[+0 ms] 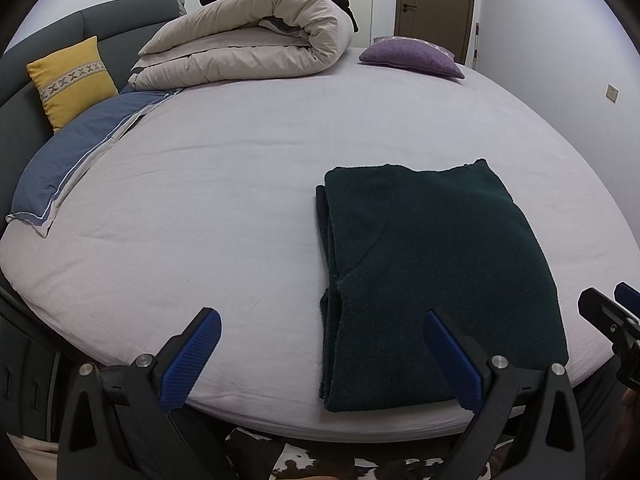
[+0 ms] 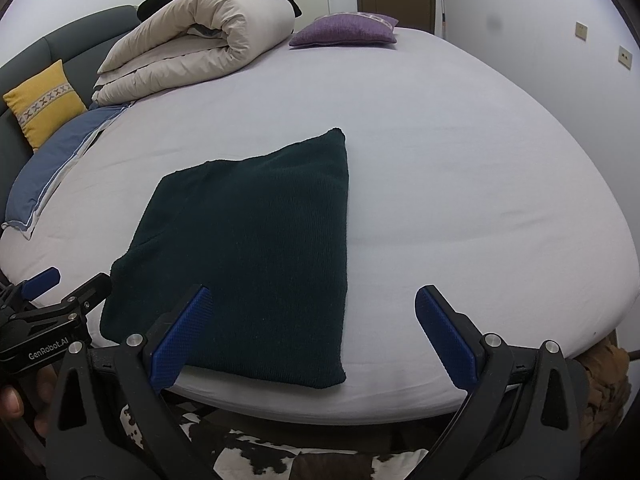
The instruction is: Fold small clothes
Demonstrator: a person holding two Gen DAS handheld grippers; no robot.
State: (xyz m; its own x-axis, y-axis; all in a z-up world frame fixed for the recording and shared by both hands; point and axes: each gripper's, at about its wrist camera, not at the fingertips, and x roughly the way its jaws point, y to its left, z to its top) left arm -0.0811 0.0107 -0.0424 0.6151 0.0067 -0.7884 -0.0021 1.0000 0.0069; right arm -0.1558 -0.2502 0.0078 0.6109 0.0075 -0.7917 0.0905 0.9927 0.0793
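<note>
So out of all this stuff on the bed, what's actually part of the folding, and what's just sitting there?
Part of the job:
dark green sweater, already folded
left gripper, open
right gripper, open

Just lying about:
rolled duvet
yellow cushion
purple cushion
blue pillow

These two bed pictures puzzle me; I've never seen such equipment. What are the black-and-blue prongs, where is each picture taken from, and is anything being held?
A person holds one hand-held gripper per hand, each with a camera looking along its two blue-padded fingers. One picture looks out from the left hand-held gripper, the other from the right hand-held gripper. Both are open and hold nothing. On the bed sheet lies a folded dark green garment. Farther back are a rolled duvet, a yellow cushion, a purple cushion and a blue pillow.
</note>
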